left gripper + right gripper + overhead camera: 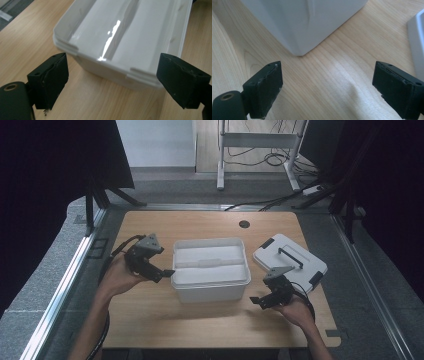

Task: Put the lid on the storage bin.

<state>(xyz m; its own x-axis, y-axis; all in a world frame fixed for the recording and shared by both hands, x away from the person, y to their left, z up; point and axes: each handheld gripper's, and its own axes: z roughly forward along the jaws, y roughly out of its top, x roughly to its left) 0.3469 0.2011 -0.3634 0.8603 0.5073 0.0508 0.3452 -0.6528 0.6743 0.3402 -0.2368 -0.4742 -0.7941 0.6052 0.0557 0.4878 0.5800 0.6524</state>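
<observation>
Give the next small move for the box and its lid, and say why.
Probably swing the right gripper back to the lid and close on its handle. The box stands uncovered, the lid lies flat beside it, and both grippers, the left gripper too, are open and hold nothing.

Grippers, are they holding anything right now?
No. The left gripper is open beside the white box, and the right gripper is open over the table. Neither grips anything.
</observation>
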